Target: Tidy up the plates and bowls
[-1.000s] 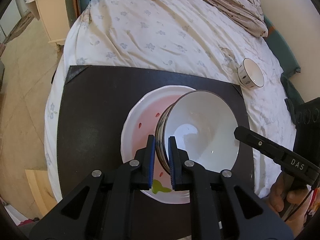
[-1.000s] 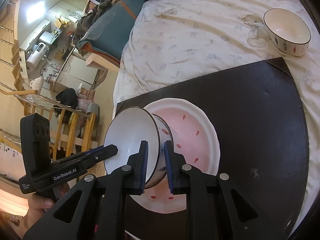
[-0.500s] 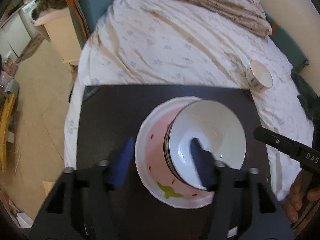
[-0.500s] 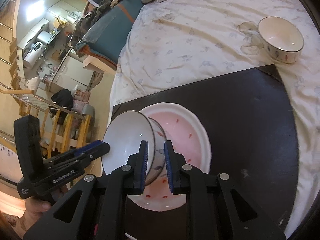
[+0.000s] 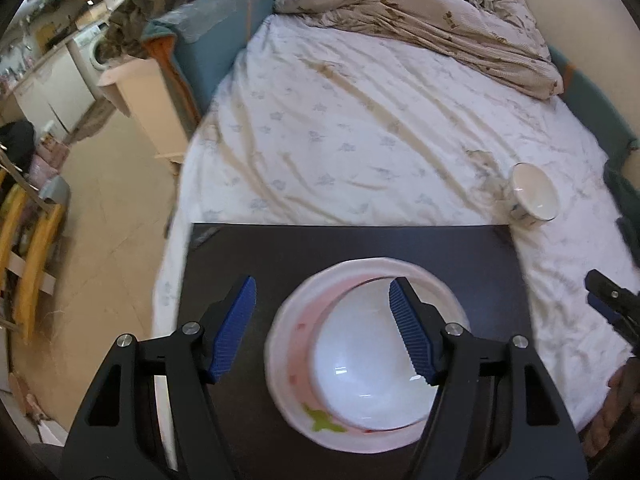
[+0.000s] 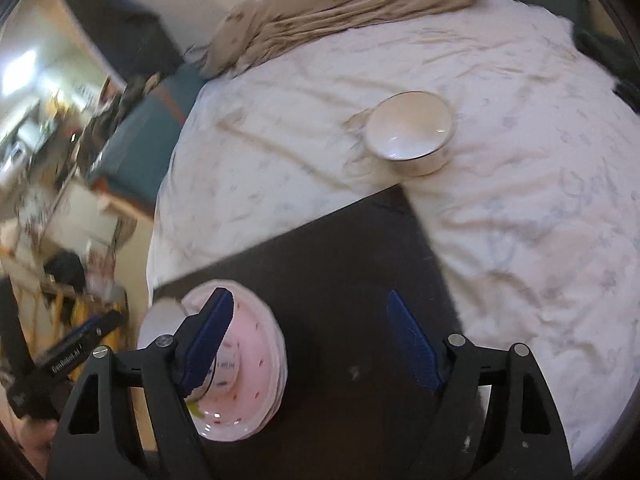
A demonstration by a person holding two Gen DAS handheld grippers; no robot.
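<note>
Left wrist view shows my left gripper [image 5: 322, 328] spread wide, its blue pads far apart and holding nothing; one pad hangs over the black mat [image 5: 360, 244] and the other overlaps the white bowl [image 5: 372, 364] from above, though I cannot tell whether it touches. That white bowl sits inside the pink plate [image 5: 292, 344], pushed toward the plate's right side, and the plate rests on the mat near its front edge. A green leaf mark shows on the plate's near rim. Beyond the mat's far right corner, a small bowl [image 5: 534, 196] stands on the flowered bedsheet [image 5: 360, 132], tilted a little, just beside the mat. At the right edge I see the tip of my right gripper [image 5: 612, 304] over the sheet. From the right wrist view, my right gripper [image 6: 310, 338] is likewise wide open and empty, its left pad in front of the pink plate [image 6: 256, 344] and the bowl [image 6: 160, 320] in it, its right pad over bare mat [image 6: 340, 260]. The small bowl [image 6: 408, 132] sits ahead on the bedsheet [image 6: 520, 200], close to the mat's corner. This view is blurred, so finer detail escapes me. A rumpled beige blanket [image 6: 340, 4] lies at the far end of the bed.
</note>
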